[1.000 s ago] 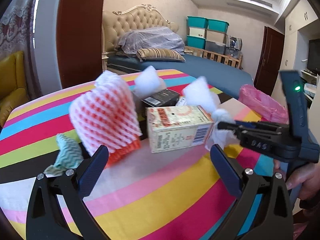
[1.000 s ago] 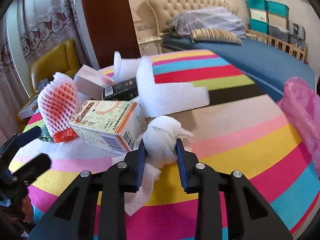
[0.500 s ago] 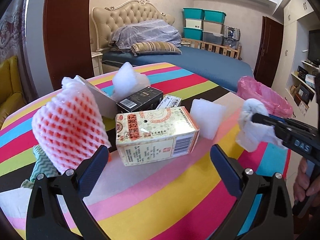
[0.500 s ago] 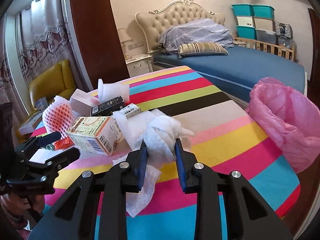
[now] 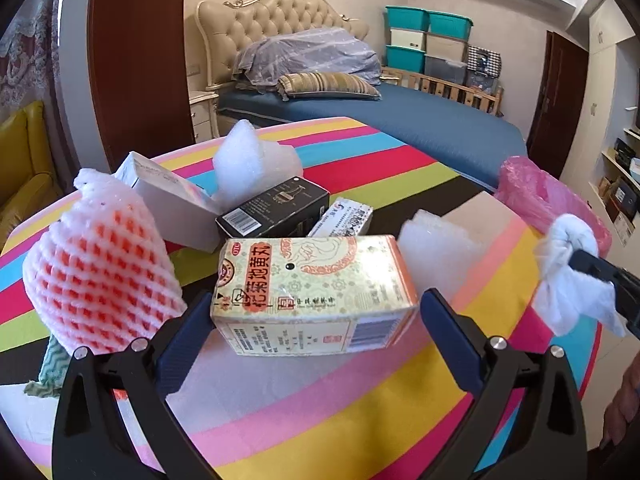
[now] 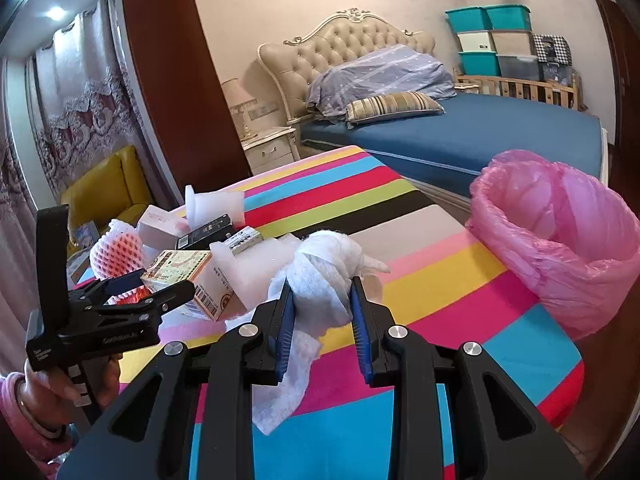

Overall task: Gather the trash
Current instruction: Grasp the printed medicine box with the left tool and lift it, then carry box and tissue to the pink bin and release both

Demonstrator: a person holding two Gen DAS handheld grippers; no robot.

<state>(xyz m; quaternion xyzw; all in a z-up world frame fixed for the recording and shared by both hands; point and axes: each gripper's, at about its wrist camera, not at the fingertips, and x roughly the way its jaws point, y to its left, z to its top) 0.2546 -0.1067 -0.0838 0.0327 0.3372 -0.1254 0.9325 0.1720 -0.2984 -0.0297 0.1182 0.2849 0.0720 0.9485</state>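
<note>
One crumpled tissue (image 6: pixel 326 268) pinched between right claw (image 6: pixel 323 300) pads, above table (image 6: pixel 460 280).

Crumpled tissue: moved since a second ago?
Yes. The tissue, clamped in the right gripper, has left the boxes and closed on the pink bag.

A home bedroom: tufted-headboard bed (image 5: pixel 360 108), nightstand (image 6: pixel 268 148), curtains (image 6: pixel 72 128).
</note>
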